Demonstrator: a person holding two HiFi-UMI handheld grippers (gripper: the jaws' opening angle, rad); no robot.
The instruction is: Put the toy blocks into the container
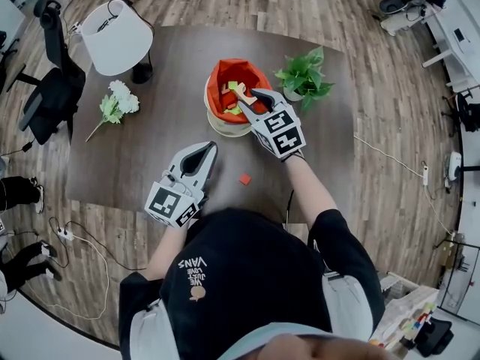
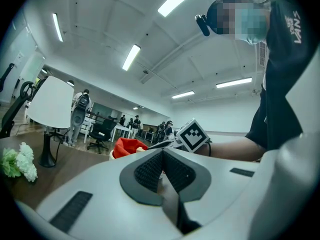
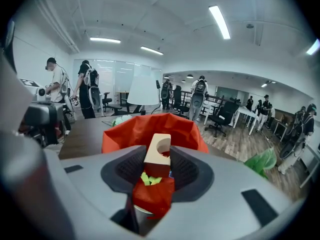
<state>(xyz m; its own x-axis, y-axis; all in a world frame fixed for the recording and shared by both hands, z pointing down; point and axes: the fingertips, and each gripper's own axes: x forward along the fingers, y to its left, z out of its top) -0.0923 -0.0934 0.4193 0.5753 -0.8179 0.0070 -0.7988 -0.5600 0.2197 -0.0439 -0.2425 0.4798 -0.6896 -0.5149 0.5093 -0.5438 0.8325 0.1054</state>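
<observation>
One pale wooden block (image 3: pixel 157 151) is sitting clamped between the partly open jaws of the right hand-held gripper (image 1: pixel 249 100), hanging over the orange-lined container (image 1: pixel 217 77), where green blocks (image 1: pixel 234 109) are lying. A small red block (image 1: pixel 244 178) is resting on the dark tabletop (image 1: pixel 172 66), just beside the left hand-held gripper (image 1: pixel 207 150), whose jaws are pressing together on nothing. A white lamp (image 1: pixel 116 28), white flowers (image 1: pixel 118 102) and a leafy plant (image 1: pixel 304 75) are sharing the tabletop. A plank floor (image 1: pixel 390 111) is surrounding it, with strip lights (image 2: pixel 131 57) glowing overhead.
</observation>
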